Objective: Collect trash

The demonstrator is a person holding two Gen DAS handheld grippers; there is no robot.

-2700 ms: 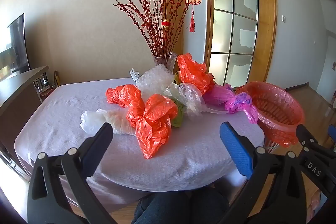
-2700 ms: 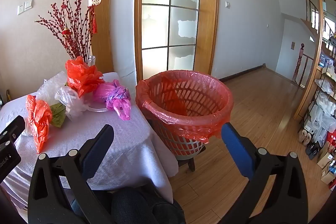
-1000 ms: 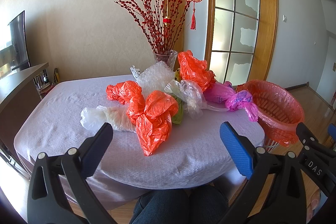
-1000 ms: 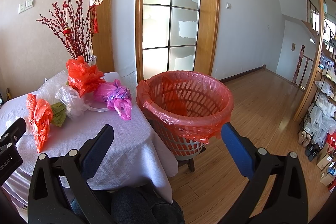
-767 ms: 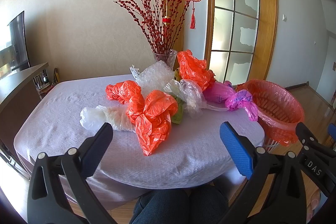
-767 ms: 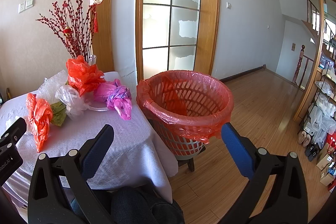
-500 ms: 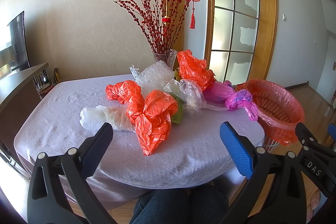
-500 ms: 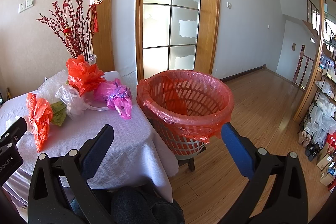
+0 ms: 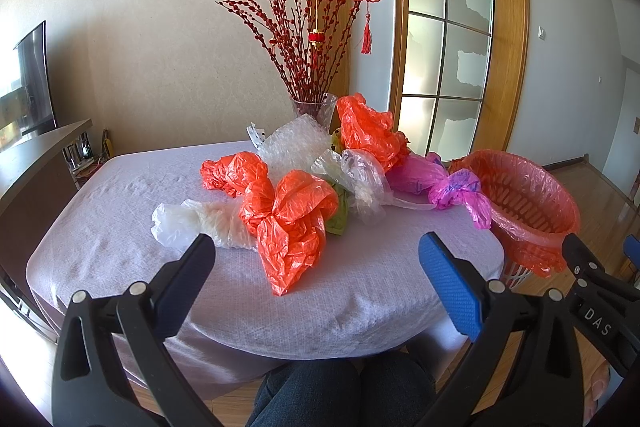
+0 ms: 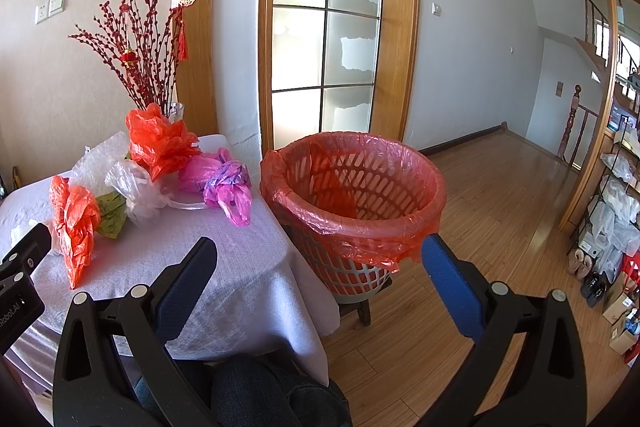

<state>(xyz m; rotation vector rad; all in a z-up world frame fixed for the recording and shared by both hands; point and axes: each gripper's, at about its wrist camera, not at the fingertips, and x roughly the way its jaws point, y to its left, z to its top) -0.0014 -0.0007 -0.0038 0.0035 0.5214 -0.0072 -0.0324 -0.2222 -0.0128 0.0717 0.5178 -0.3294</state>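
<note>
Change: almost nothing has moved since the earlier frames; both views sit a touch differently on the same scene, and every bag lies where it lay
Left tongs (image 9: 316,259): spread wide, holding nothing; they hover over the near edge of the surface (image 9: 360,291), aimed at the pile of bags
Right tongs (image 10: 320,255): spread wide as well, holding nothing; they point between the surface's corner and the basket
Surface: covered with a pale lilac cloth — the trash is heaped across its middle and far side
Near orange bag (image 9: 288,223): crumpled and knotted, closest of the pile to the left tongs; its tail trails toward the near edge
White bag (image 9: 188,223): lies just left of the near orange bag, touching it
Second orange bag (image 9: 232,173): behind the near one, joined to it
Green scrap (image 9: 338,217): tucked against the right side of the near orange bag
Clear bags (image 9: 360,179): bunched in the middle of the pile; bubble wrap (image 9: 292,147) stands behind them
Tall orange bag (image 9: 366,133): at the back, in front of the vase (image 9: 314,107) of red branches
Pink bag (image 9: 452,187): at the right end of the pile, near the surface's edge by the basket
Basket (image 10: 360,211): white slatted bin lined with a red bag, just beside the surface's right corner on a low stool — I see no trash inside
Person: dark-trousered knees (image 9: 344,391) show under the near edge
</note>
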